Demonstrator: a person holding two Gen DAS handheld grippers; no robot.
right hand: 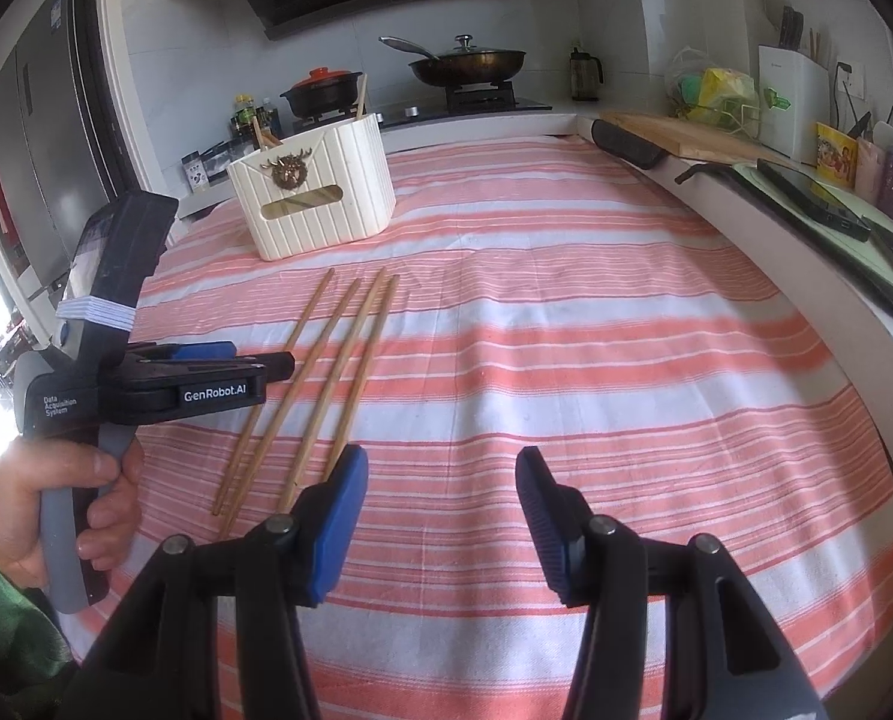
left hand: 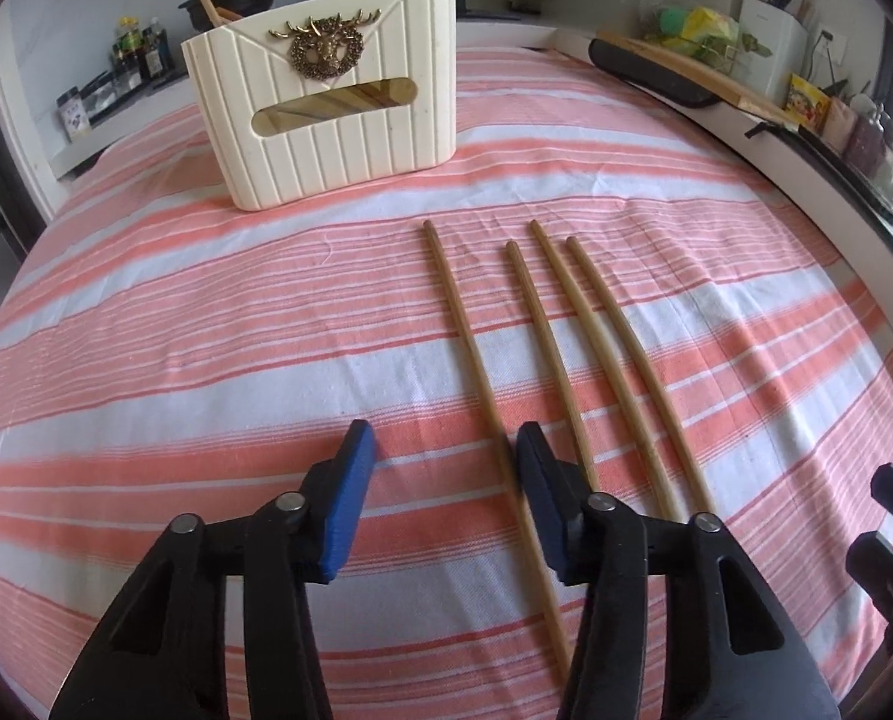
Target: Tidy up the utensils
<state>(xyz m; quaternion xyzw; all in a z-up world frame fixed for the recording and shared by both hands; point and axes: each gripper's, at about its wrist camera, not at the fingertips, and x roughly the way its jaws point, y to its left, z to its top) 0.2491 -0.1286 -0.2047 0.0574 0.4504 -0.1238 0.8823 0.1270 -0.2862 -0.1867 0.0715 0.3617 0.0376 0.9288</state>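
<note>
While a striped pink-and-white tablecloth (left hand: pixel 206 324) covers the whole work surface, the biggest thing standing on it is a cream ribbed utensil holder (left hand: pixel 338 102), upright toward twelve o'clock in the left wrist view, with a brass deer-head emblem (left hand: pixel 325 48) on its front and an oblong slot beneath. Through that slot some wooden pieces show inside the holder, and two wooden handles (right hand: pixel 359 97) stick up above its rim in the right wrist view; what kind of utensils they are cannot be told.

Next in size, the left gripper (left hand: pixel 446 468) sits low over the cloth at six o'clock in its own view, jaws partly open. One chopstick (left hand: pixel 482 372), the leftmost of the four, runs between the blue fingers (left hand: pixel 350 504), lying right against the inner face of the right-hand finger; the left-hand finger stands clear of it, so the stick is not clamped. A hand (right hand: pixel 86 504) in a green sleeve grips the tool's handle.

Similarly half open, the right gripper (right hand: pixel 443 498) hangs above bare cloth with nothing between its jaws, its left finger just beside the near ends of the sticks.

Smallest are the remaining three chopsticks (left hand: pixel 596 360), lying flat side by side, fanning slightly, tips aimed toward the holder at about eleven o'clock, well apart from it.
</note>
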